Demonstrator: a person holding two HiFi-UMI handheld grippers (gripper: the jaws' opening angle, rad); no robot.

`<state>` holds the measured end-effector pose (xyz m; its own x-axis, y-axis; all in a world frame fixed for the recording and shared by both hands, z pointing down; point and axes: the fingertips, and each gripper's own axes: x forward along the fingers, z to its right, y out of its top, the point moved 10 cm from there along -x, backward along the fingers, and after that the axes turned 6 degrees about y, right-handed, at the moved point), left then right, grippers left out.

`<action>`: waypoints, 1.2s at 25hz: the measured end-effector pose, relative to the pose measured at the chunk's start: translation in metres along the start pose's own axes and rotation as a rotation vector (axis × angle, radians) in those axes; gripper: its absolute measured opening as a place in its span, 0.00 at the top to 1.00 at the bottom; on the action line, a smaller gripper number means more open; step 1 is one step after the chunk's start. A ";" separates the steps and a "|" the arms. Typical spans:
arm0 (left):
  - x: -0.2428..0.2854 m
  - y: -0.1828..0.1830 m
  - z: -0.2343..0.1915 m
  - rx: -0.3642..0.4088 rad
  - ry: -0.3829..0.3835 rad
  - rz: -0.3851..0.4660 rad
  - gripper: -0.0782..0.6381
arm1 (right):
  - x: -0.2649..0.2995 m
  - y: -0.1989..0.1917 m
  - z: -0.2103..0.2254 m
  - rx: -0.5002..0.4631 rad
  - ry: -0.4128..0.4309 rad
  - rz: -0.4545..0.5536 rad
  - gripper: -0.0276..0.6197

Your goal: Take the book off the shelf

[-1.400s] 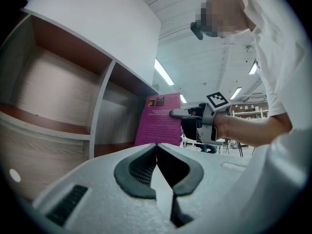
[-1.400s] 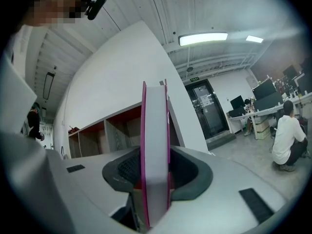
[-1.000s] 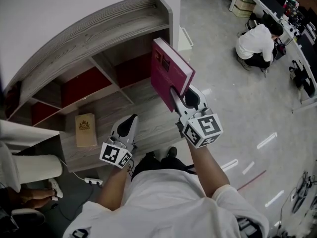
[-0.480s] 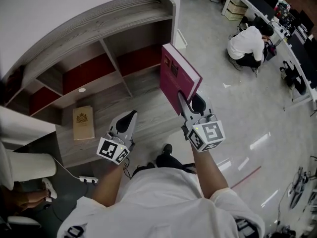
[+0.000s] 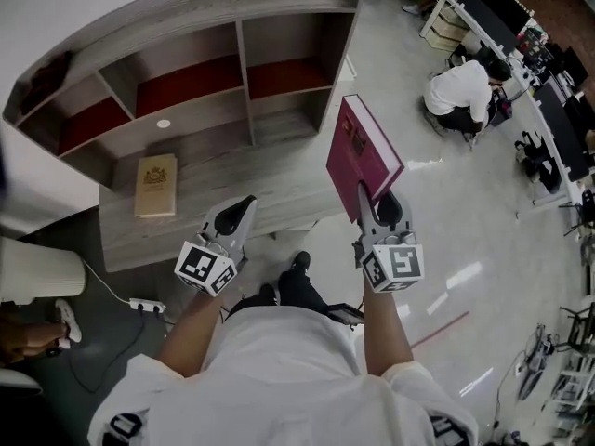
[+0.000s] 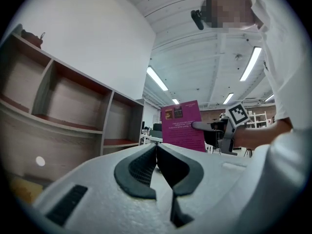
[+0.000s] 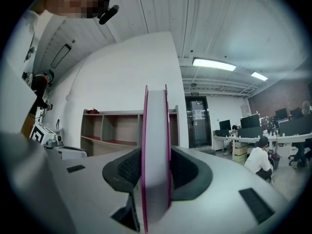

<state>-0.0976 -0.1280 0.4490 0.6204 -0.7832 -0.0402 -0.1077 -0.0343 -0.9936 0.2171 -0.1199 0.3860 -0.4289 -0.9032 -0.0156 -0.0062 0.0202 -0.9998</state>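
Observation:
A magenta hardcover book (image 5: 361,151) stands upright in the air, clear of the grey wooden shelf (image 5: 186,12). My right gripper (image 5: 370,198) is shut on its lower edge. In the right gripper view the book's white page edge (image 7: 156,130) fills the gap between the dark pads (image 7: 124,169). My left gripper (image 5: 244,207) hovers over the shelf's low ledge (image 5: 270,189), shut with nothing in it. From the left gripper view the jaws (image 6: 156,147) meet, and the magenta book (image 6: 181,125) shows beyond them to the right.
A tan book (image 5: 155,185) lies flat on the low ledge at the left. The shelf compartments have red back panels (image 5: 191,82). A person in white (image 5: 463,93) crouches on the glossy floor at the right, near desks (image 5: 548,72). A power strip (image 5: 141,304) lies on the floor.
The right gripper and magenta book have moved away from the shelf, toward the right. The view has pulled back, so more of the shelf shows. The left gripper stays shut and low.

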 end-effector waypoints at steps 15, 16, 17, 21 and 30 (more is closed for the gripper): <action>-0.064 -0.010 0.024 0.009 0.119 -0.077 0.87 | -0.101 -0.018 -0.029 -0.018 -0.070 -0.040 0.73; -0.067 -0.010 0.026 0.012 0.128 -0.081 0.87 | -0.107 -0.021 -0.028 -0.016 -0.073 -0.045 0.73; -0.071 -0.010 0.029 0.015 0.137 -0.086 0.87 | -0.113 -0.025 -0.028 -0.015 -0.074 -0.050 0.73; -0.085 -0.009 0.045 0.024 0.192 -0.109 0.87 | -0.142 -0.036 -0.026 -0.031 -0.075 -0.059 0.73; -0.120 -0.011 0.117 0.033 0.216 -0.133 0.87 | -0.209 -0.045 -0.034 -0.018 0.001 -0.039 0.73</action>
<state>-0.0798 0.0386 0.4519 0.4470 -0.8876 0.1107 -0.0087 -0.1280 -0.9917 0.2761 0.0827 0.4350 -0.4291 -0.9030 0.0232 -0.0388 -0.0073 -0.9992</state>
